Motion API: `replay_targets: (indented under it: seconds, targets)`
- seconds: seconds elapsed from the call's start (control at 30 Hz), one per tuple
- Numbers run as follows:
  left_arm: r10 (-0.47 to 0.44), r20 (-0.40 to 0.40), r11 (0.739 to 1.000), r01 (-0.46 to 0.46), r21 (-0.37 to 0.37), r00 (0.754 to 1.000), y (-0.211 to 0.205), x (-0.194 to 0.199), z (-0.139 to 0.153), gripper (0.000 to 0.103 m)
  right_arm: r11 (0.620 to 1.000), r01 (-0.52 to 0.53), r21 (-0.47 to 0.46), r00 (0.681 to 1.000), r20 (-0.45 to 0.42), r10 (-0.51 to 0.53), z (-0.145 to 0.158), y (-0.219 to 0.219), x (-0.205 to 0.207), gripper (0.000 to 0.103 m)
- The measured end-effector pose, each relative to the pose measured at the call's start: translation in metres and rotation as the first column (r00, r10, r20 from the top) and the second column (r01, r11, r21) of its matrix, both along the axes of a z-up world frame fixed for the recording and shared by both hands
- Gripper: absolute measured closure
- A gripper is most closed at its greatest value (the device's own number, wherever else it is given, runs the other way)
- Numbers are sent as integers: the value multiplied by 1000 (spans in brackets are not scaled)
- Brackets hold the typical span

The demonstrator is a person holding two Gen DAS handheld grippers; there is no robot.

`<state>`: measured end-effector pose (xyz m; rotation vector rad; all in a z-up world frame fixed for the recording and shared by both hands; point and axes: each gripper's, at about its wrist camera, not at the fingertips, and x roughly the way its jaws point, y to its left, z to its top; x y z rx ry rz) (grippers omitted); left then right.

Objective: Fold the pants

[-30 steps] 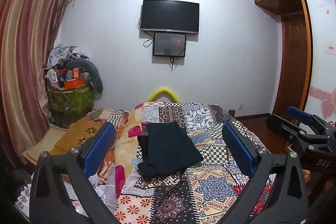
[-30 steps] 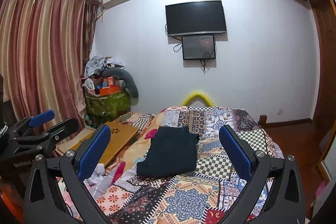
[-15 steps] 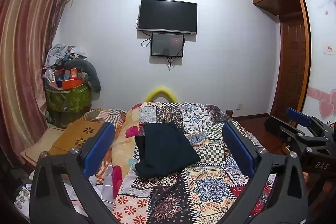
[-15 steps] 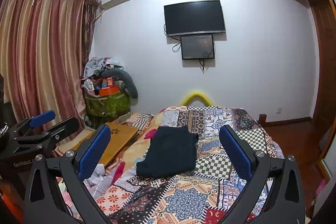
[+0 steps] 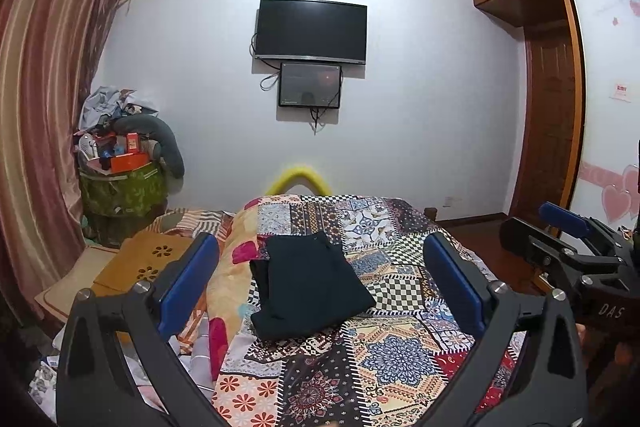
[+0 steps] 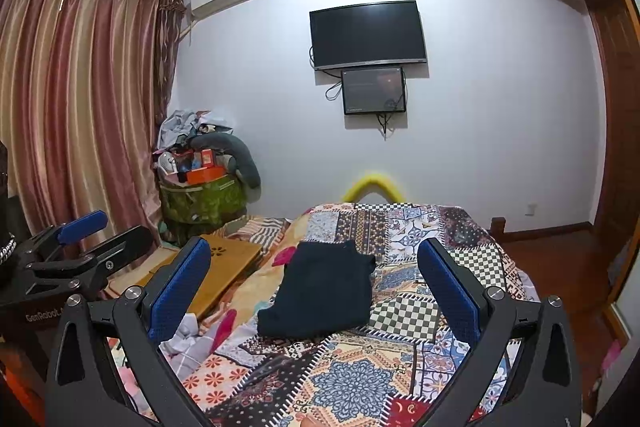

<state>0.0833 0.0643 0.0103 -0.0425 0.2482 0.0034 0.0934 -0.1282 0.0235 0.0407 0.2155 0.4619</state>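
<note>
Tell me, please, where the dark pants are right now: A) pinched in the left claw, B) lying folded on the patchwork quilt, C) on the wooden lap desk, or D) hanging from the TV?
B: the dark pants lie folded on the patchwork quilt, with both claws open and clear of them.

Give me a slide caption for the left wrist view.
Open left gripper frames dark folded pants lying on a patchwork bedspread, with the right gripper at the frame's right edge.

— where are the pants (image 5: pixel 310 285) lying?
— on the bed (image 5: pixel 400 355), toward its left side, well ahead of both grippers.
— and behind it?
— the tv (image 5: pixel 311 31) is hanging on the wall, a smaller screen (image 5: pixel 310 85) sitting just beneath.
</note>
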Motion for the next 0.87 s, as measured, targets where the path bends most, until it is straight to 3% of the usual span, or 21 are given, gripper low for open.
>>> replay_targets:
  seconds: [0.63, 0.87]
  targets:
    - [7, -6, 1000, -7, 12, 1000, -2, 2, -1, 0, 1000, 13, 4, 1000, -15, -13, 0, 1, 1, 0]
    - [16, -24, 1000, -17, -22, 1000, 11, 4, -5, 0, 1000, 12, -7, 1000, -24, -12, -3, 8, 4, 0]
